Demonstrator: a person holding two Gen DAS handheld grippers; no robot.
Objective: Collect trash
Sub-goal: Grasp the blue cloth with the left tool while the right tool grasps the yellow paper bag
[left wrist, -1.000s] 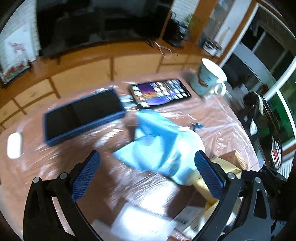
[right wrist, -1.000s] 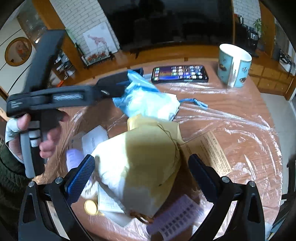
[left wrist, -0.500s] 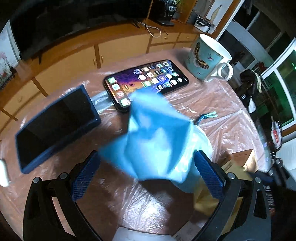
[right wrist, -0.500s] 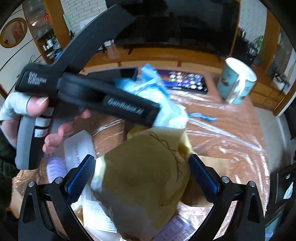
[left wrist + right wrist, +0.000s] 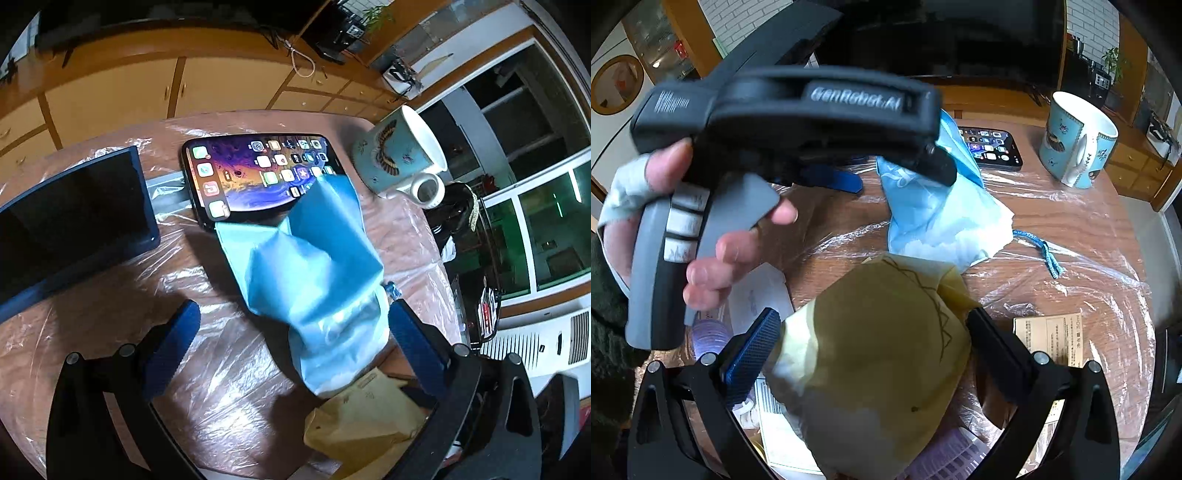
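Left claw (image 5: 291, 325) moved closer over blue bag (image 5: 314, 266), wide open, empty, right claw (image 5: 866, 345) open around yellow bag (image 5: 879, 350)

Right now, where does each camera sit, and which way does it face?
Left wrist: on the left gripper, looking across the plastic-covered table at the crumpled blue bag; only its blue-padded fingers show.
Right wrist: on the right gripper, facing the yellow paper bag; the person's left hand shows.
Shared: blue bag, lit smartphone, blue-white mug.

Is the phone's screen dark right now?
No, the phone beside the mug is lit, showing rows of app icons on a purple wallpaper.
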